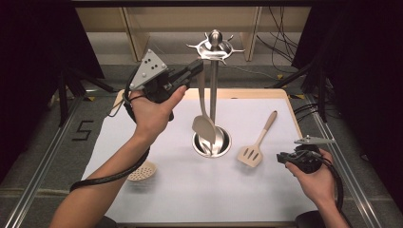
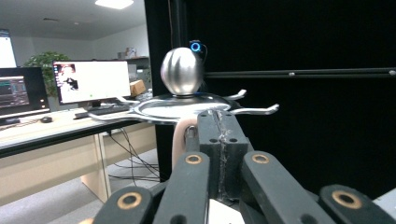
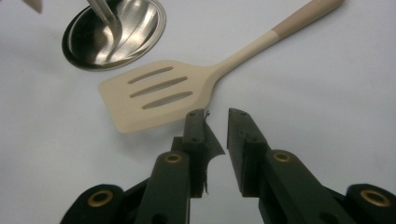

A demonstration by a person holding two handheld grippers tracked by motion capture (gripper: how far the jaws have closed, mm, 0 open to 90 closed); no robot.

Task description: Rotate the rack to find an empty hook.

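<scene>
A steel utensil stand [image 1: 213,95] rises from its round base [image 1: 223,145], with a domed hook ring [image 1: 215,46] on top. My left gripper [image 1: 199,65] is raised to that ring with its jaws shut together [image 2: 218,122]. A beige spoon [image 1: 204,126] hangs down beside the pole. Its handle top [image 2: 183,135] shows just left of my jaw tips, under the ring; I cannot tell whether it is pinched. My right gripper [image 1: 281,158] stands open low over the table, its jaws [image 3: 217,116] pointing at the head of a beige slotted spatula [image 3: 159,91] [image 1: 256,145].
A beige round skimmer [image 1: 142,172] lies at the near left, partly under my left forearm. Another beige handle [image 1: 116,102] shows at the table's far left corner. The white tabletop [image 1: 199,190] ends at metal rails on both sides.
</scene>
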